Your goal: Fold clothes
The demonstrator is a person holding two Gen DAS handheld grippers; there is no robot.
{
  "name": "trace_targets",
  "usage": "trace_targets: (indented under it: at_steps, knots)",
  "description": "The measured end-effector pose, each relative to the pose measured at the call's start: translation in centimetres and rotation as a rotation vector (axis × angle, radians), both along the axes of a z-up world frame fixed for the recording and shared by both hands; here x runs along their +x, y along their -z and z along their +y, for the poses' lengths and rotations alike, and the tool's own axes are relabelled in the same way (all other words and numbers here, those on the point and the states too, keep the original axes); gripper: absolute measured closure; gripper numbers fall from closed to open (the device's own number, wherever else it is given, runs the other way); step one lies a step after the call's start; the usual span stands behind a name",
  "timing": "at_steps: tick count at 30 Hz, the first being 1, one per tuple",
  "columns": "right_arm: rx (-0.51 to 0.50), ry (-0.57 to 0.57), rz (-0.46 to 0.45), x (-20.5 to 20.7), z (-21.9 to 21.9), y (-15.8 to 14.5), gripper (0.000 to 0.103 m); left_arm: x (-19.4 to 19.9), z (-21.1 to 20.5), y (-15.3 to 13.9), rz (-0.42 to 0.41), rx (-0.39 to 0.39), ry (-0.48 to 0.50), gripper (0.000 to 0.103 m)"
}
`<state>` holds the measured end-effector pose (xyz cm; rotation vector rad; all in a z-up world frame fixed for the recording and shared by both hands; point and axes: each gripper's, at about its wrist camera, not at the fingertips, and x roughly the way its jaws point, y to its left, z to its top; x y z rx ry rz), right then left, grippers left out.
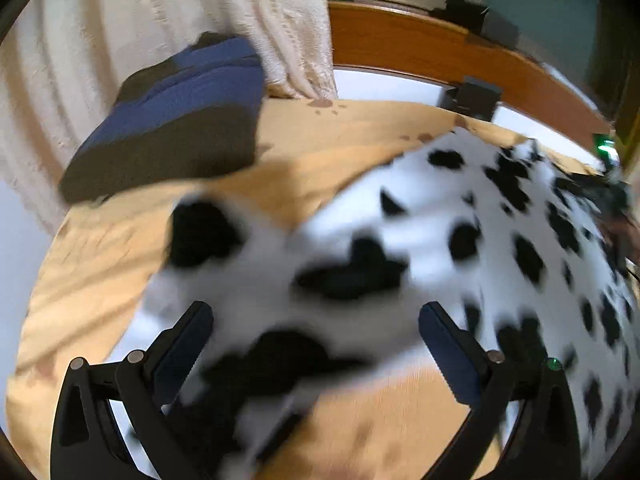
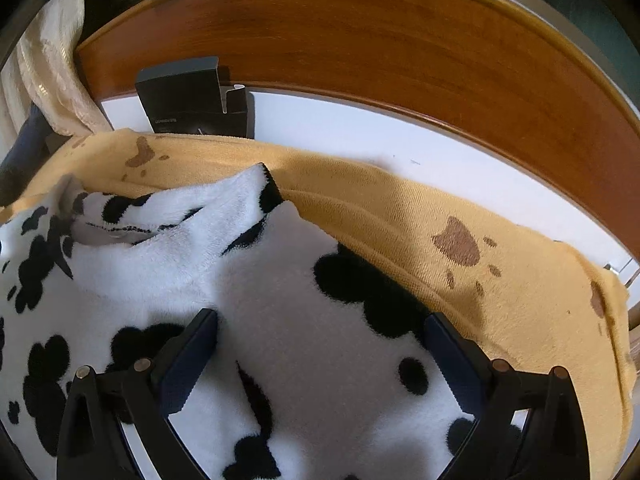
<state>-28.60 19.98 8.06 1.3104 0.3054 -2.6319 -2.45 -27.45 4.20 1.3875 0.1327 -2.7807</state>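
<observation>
Under both of your tools lies the cow-print fleece garment [image 2: 280,320], white with black patches, spread over a yellow blanket [image 2: 500,248] that covers the white surface [image 2: 360,128]. Your left hand-held gripper [image 1: 316,316] has its fingers wide apart, and a blurred fold of the fleece sits between them; you cannot tell from this view whether the fingers touch it. Your right hand-held gripper [image 2: 320,324] is also spread wide, just above the flat part of the garment, with nothing clamped. Near the far left of the blanket you have a folded stack of blue and dark clothes [image 1: 180,120], and a cream curtain [image 1: 160,20] hangs behind it. At the back edge a black box [image 2: 196,96] stands against the wooden board [image 2: 360,40], close to the blanket's border.
</observation>
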Motion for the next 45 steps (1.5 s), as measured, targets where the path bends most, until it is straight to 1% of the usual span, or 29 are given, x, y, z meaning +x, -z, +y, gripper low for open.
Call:
trace_targets:
  at_steps: [1, 3, 6, 8, 10, 12, 14, 17, 21, 23, 24, 25, 26, 27, 29, 31, 34, 35, 36, 37, 38, 39, 42, 45]
  knots:
    - [-0.001, 0.001, -0.001, 0.1, 0.1, 0.0, 0.001, 1.5, -0.9, -0.4, 0.000, 0.009, -0.025, 0.000]
    - [0.012, 0.001, 0.007, 0.3, 0.1, -0.2, 0.001, 5.3, -4.5, -0.9, 0.003, 0.087, -0.122, 0.000]
    - [0.030, 0.001, 0.019, 0.7, 0.1, -0.4, 0.001, 9.5, -10.8, -0.2, 0.024, 0.336, -0.291, 0.000]
    - [0.037, 0.001, 0.024, 0.9, 0.1, -0.6, 0.001, 11.0, -13.7, 0.7, 0.017, 0.453, -0.392, 0.000]
    - [0.043, 0.001, 0.029, 1.1, 0.2, -0.7, 0.001, 11.8, -15.6, 1.7, 0.013, 0.528, -0.464, 0.000]
    - [0.058, 0.001, 0.038, 1.3, 0.1, -0.9, 0.001, 11.6, -16.6, 2.7, 0.011, 0.599, -0.486, 0.000]
    - [0.075, 0.000, 0.049, 1.6, 0.0, -1.0, 0.001, 10.9, -16.7, 3.4, 0.010, 0.624, -0.501, 0.000]
    - [0.092, 0.000, 0.060, 2.0, 0.0, -1.2, 0.001, 9.3, -16.7, 3.2, 0.026, 0.608, -0.506, 0.000]
    - [0.082, -0.001, 0.056, 2.2, 0.5, -1.5, 0.001, 7.7, -17.2, 3.1, 0.020, 0.592, -0.509, 0.002]
    - [0.062, -0.001, 0.044, 2.3, 0.8, -1.5, 0.001, 7.2, -17.0, 2.9, 0.005, 0.563, -0.491, 0.020]
    - [0.049, -0.001, 0.037, 2.3, 1.1, -1.5, 0.001, 6.9, -16.9, 2.7, -0.003, 0.547, -0.481, 0.025]
    - [0.043, -0.001, 0.033, 2.1, 0.3, -1.3, 0.001, 6.6, -16.8, 2.7, -0.009, 0.546, -0.468, 0.039]
    - [0.039, -0.001, 0.030, 1.9, -0.7, -1.1, 0.001, 6.4, -16.7, 2.8, -0.018, 0.545, -0.458, 0.051]
    - [0.037, -0.001, 0.029, 1.9, -0.7, -1.2, 0.001, 6.2, -16.6, 2.9, -0.027, 0.543, -0.449, 0.053]
    - [0.036, -0.001, 0.028, 0.7, -0.8, -0.8, 0.001, 6.0, -16.1, 2.9, -0.036, 0.528, -0.432, 0.053]
    - [0.035, -0.002, 0.027, 0.8, -0.7, -0.5, 0.001, 5.8, -15.7, 2.9, -0.041, 0.522, -0.410, 0.053]
    - [0.031, -0.002, 0.025, 0.7, -0.7, -0.6, 0.001, 5.5, -15.1, 3.2, -0.064, 0.483, -0.402, 0.053]
    - [0.031, -0.002, 0.025, 0.7, -0.6, -0.6, 0.001, 5.5, -14.9, 3.2, -0.065, 0.470, -0.403, 0.055]
    - [0.030, -0.002, 0.025, 0.7, -0.6, -0.6, 0.001, 5.5, -14.8, 3.1, -0.065, 0.457, -0.405, 0.060]
    - [0.031, -0.002, 0.025, 0.7, -0.6, -0.6, 0.001, 5.7, -15.0, 3.2, -0.069, 0.441, -0.427, 0.080]
    - [0.031, -0.002, 0.025, 0.7, -0.6, -0.6, 0.001, 5.9, -15.1, 3.3, -0.074, 0.424, -0.452, 0.087]
    - [0.032, -0.002, 0.026, 0.8, -0.5, -0.7, 0.001, 6.4, -15.5, 3.3, -0.060, 0.433, -0.475, 0.087]
    - [0.037, -0.002, 0.029, 0.8, -0.6, -0.4, 0.001, 7.8, -16.5, 2.0, 0.010, 0.385, -0.542, 0.089]
    - [0.037, -0.003, 0.029, 0.8, -0.6, -0.5, 0.001, 9.5, -17.8, -0.8, 0.093, 0.299, -0.615, 0.090]
